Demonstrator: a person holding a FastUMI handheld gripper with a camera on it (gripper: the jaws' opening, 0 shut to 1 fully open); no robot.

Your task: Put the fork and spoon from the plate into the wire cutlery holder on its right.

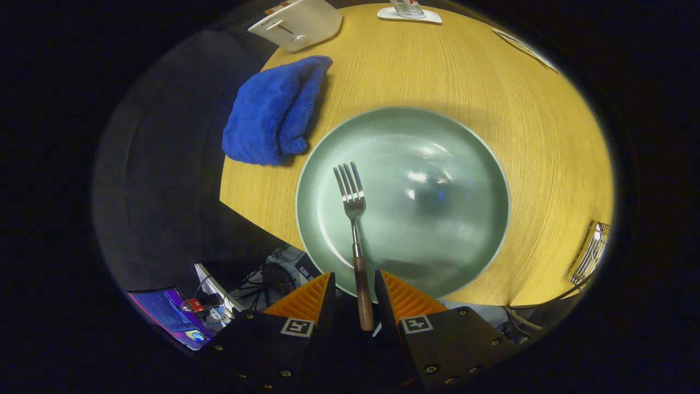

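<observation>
No readable writing anywhere; the white gadget (298,23) at 11 o'clock has a logo too small to make out. The table (547,164) is yellow wood grain, round edged, with a fluffy blue towel (273,112) beside a glossy pale green plate (402,202). The fork (354,230), steel tines and brown wooden handle, points to 12 o'clock. The gripper (354,287) fingers sit apart around the handle, gaps showing both sides. The wire cutlery holder (590,254) is at 3 o'clock.

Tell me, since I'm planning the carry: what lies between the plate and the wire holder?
In the gripper view, just bare wooden table between the plate and the wire holder.
</observation>
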